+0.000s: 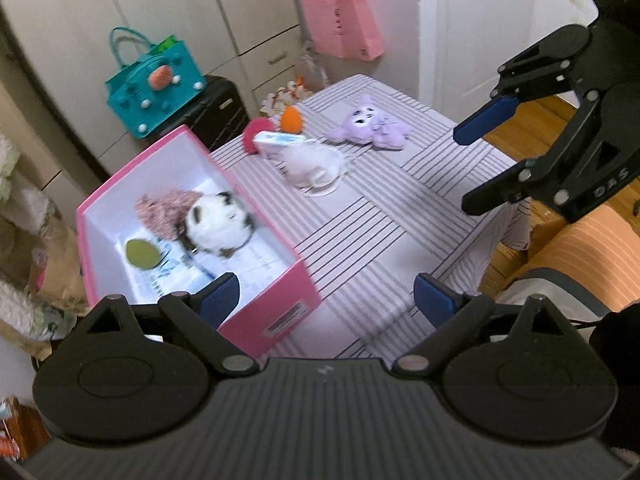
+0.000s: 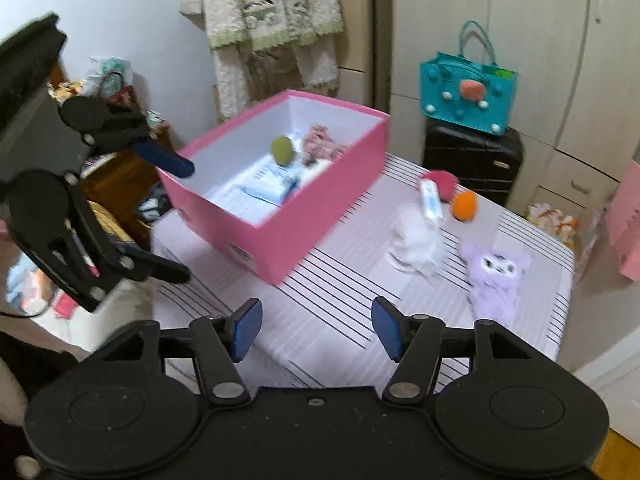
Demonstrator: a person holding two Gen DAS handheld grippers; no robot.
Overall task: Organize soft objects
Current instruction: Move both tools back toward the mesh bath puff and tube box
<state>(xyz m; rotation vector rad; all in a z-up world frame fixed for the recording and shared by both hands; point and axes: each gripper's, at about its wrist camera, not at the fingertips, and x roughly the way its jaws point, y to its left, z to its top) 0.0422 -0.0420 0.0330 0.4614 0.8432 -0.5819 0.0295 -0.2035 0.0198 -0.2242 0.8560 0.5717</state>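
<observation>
On the far left of the left wrist view, a teal tote bag (image 1: 154, 90) sits on a dark suitcase (image 1: 222, 114). Next comes the pink box (image 1: 280, 292) on the striped tablecloth (image 1: 384, 232), a white label on its near end too blurred to read. Inside it lie a green oval pad (image 1: 142, 254), a pinkish fuzzy piece (image 1: 162, 210), a white plush with dark patches (image 1: 218, 226), smeared by blur, and some printed paper whose text cannot be made out.

The left gripper (image 1: 326, 296) hangs over the box's near corner, blue pads spread wide, nothing between them.

Moving right across the cloth: a red puff (image 1: 253, 133), a small white-and-blue packet (image 1: 278, 144) with illegible print, an orange ball (image 1: 291, 119), a white fluffy item (image 1: 314, 166), then a purple plush (image 1: 370, 128) lying well apart from the box. A pink paper bag (image 1: 342, 24) hangs behind, its print unreadable.

At the far right, the right gripper (image 1: 472, 168) comes in over the table edge, its body stamped "DAS". In its own view, the right gripper (image 2: 316, 330) has its pads apart and empty above the cloth.
</observation>
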